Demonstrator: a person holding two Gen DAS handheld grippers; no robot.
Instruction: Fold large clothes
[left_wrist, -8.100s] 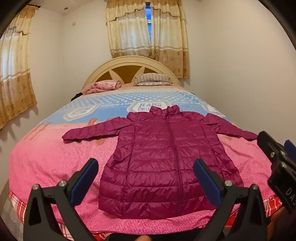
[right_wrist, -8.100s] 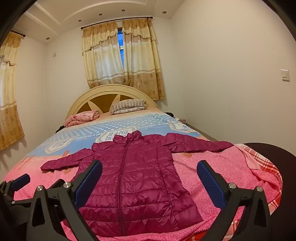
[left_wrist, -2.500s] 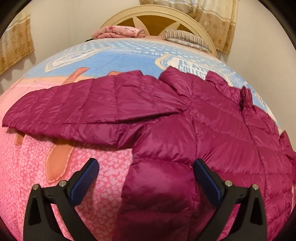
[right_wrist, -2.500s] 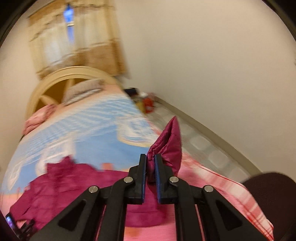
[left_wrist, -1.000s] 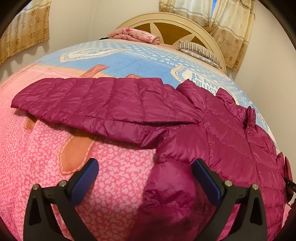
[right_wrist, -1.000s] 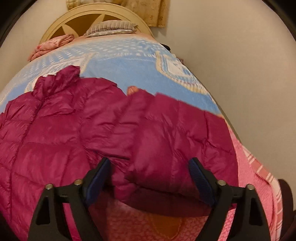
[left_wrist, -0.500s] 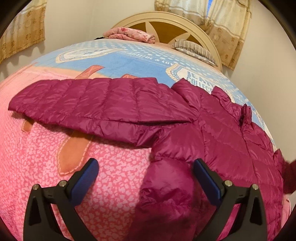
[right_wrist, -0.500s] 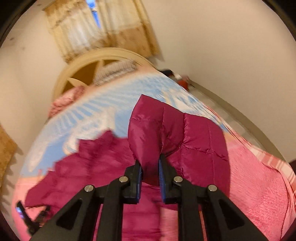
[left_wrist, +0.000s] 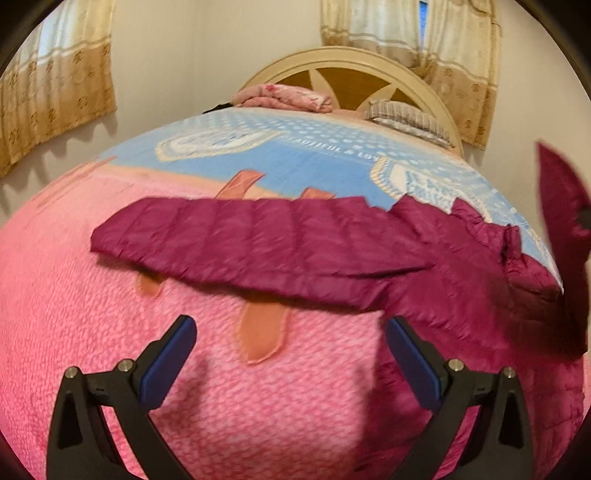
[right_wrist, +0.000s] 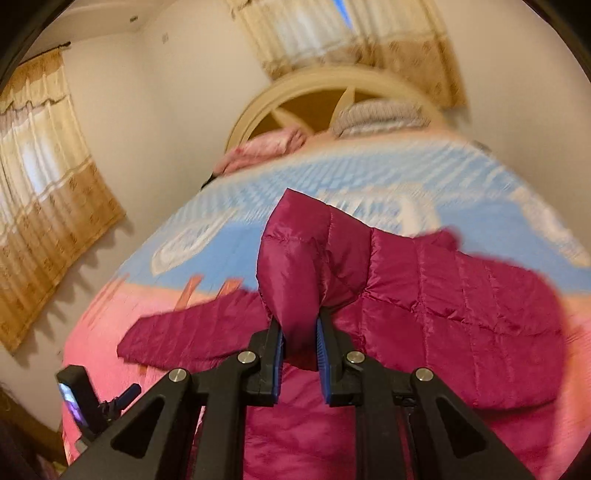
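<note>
**Right sleeve lifted, left sleeve flat on bed**

Magenta puffer jacket (left_wrist: 461, 280) lies on the bed (left_wrist: 110, 332), on the pink part of the cover, collar twd the headboard (left_wrist: 351, 62). Its left-side sleeve (left_wrist: 258, 240) is stretched out flat across the pink cover, cuff pointing away from the body, edge crossing an orange stripe in the print.

Left hand-held gripper (left_wrist: 291, 362): released, blue-padded fingers spread wide, nothing btwn them. It hovers over bare pink cover just below that sleeve; the right finger (left_wrist: 413, 358) sits near the jacket's side edge, contact can't be judged.

Right hand-held gripper (right_wrist: 299, 354): clenched on the other sleeve (right_wrist: 295, 266), fabric pinched btwn the two blue pads. The gripped end stands up above the fingers, raised off the bed, w/ the rest of the sleeve arching down to the jacket's shoulder at right. In the left wrist view this raised sleeve shows as a magenta flap at the far right edge, blurred.

In the right wrist view the left hand-held gripper shows at lower left, low over the pink cover.

At the head of the bed: folded pink blanket (left_wrist: 284, 96) and striped pillow (left_wrist: 410, 118), side by side. Beige curtains (left_wrist: 55, 92) on both walls. Right wrist view is motion-blurred.
</note>
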